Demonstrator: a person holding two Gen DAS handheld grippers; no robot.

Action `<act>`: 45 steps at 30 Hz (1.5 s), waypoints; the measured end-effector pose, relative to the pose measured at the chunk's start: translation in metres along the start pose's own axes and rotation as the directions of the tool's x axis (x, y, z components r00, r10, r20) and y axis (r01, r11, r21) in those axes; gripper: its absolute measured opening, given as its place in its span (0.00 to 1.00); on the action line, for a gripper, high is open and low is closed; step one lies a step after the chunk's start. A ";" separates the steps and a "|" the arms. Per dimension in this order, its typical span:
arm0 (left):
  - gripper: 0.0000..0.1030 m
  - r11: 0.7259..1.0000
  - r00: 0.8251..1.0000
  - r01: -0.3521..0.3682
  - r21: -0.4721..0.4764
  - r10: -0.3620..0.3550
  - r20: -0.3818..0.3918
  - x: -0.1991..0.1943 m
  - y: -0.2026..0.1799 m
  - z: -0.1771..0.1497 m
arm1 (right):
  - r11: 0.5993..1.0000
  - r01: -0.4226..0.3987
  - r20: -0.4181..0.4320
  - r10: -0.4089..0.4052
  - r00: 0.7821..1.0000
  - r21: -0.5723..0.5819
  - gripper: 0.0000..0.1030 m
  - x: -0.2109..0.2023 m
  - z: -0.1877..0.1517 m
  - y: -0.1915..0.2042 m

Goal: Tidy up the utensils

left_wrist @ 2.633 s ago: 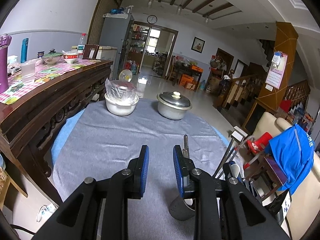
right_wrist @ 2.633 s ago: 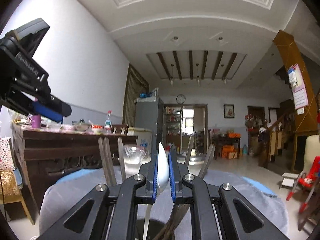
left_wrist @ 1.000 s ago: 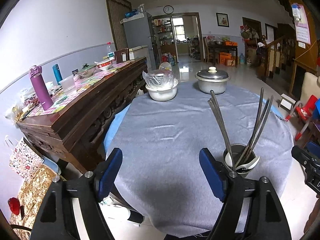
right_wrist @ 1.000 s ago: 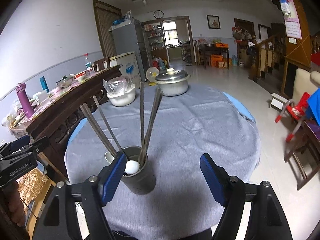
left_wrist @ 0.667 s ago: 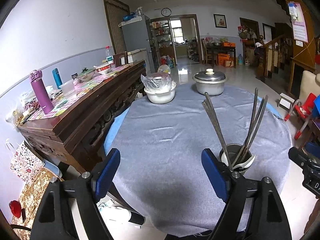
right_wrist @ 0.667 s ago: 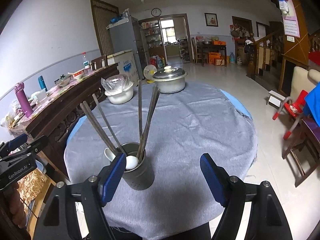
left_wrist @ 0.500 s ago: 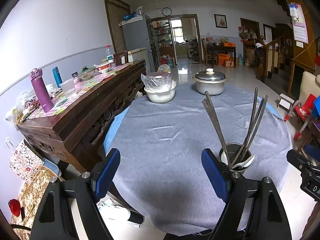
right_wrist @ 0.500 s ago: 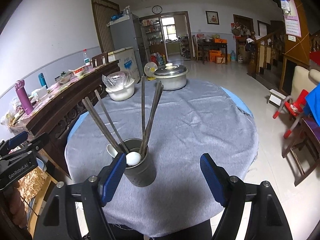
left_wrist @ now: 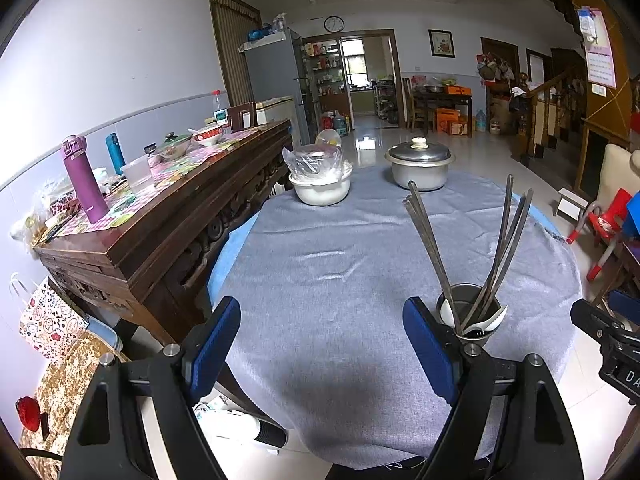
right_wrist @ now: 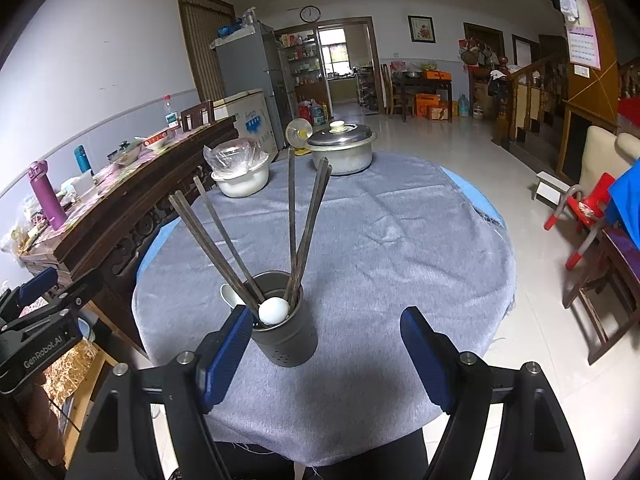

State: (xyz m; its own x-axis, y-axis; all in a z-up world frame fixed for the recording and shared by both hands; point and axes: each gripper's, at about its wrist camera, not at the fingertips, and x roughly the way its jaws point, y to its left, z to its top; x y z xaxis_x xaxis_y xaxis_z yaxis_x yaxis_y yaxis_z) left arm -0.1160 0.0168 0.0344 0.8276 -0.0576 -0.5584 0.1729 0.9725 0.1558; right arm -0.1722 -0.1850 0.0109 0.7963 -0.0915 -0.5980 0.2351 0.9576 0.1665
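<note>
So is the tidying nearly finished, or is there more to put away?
It looks about finished. The chopsticks and white spoons all stand in the metal holder on the grey cloth. Nothing is in hand: the left gripper and the right gripper both have open, empty jaws. No loose utensils show on the cloth.

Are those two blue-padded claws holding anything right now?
No. The left claw and the right claw both stand open and empty; the chopsticks sit in the grey metal holder.

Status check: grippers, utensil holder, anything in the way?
Left gripper open, empty. Right gripper open, empty. Holder upright, chopsticks and spoons in. No utensils loose on tablecloth.
</note>
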 end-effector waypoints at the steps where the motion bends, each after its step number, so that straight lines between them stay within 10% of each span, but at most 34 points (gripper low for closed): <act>1: 0.81 1.000 1.000 0.000 -0.001 0.000 -0.001 0.000 -0.001 0.000 | 1.000 -0.002 -0.001 0.002 1.000 0.002 0.77 0.000 0.000 0.000; 45: 0.85 0.998 0.998 0.055 0.018 -0.055 0.002 -0.036 -0.003 -0.006 | 0.999 0.035 -0.042 -0.035 0.999 -0.008 0.77 -0.010 -0.007 0.010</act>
State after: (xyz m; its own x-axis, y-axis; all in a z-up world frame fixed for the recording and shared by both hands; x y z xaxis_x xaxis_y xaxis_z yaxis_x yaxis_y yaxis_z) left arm -0.1492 0.0169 0.0493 0.8177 -0.1114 -0.5647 0.2276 0.9637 0.1395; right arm -0.1820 -0.1728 0.0130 0.7636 -0.1139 -0.6356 0.2584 0.9560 0.1391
